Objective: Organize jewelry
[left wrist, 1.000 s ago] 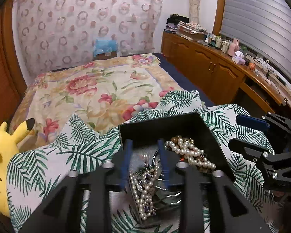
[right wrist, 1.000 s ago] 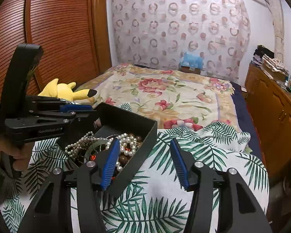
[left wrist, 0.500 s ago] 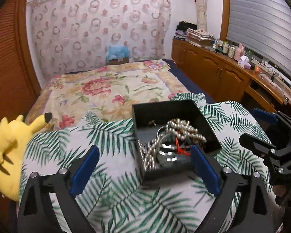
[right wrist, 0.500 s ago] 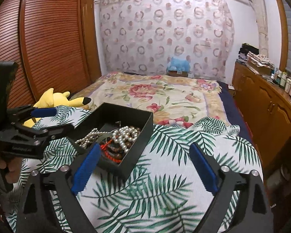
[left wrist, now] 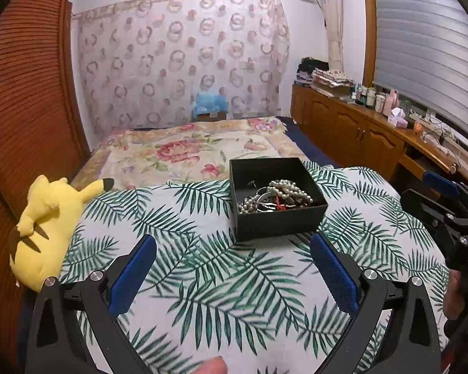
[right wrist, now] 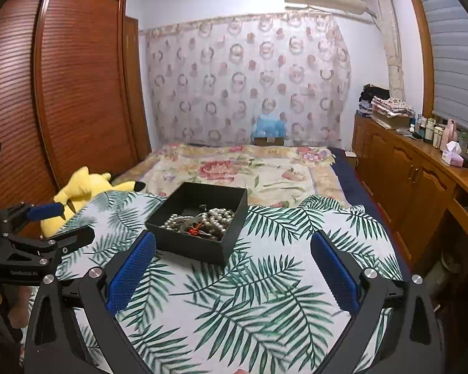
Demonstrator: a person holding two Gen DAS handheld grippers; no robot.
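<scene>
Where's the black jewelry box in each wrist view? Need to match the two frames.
Left wrist: black jewelry box sits right of centre, on the palm-leaf cloth, beyond the open left gripper.
Right wrist: box sits left of centre, just past the open right gripper, nearer its left finger.
Shared landmark: yellow plush toy, at left in both views.

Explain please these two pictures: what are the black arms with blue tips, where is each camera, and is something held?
No robot here: a person holds a hand tool with a two-finger claw in each hand. Each picture comes from a camera on one claw, looking forward along its blue fingers. The left claw and right claw are both open and hold nothing. In front of them, on a palm-leaf cloth, stands a black box of tangled pearl jewelry. A yellow plush toy lies at the cloth's left edge.
</scene>
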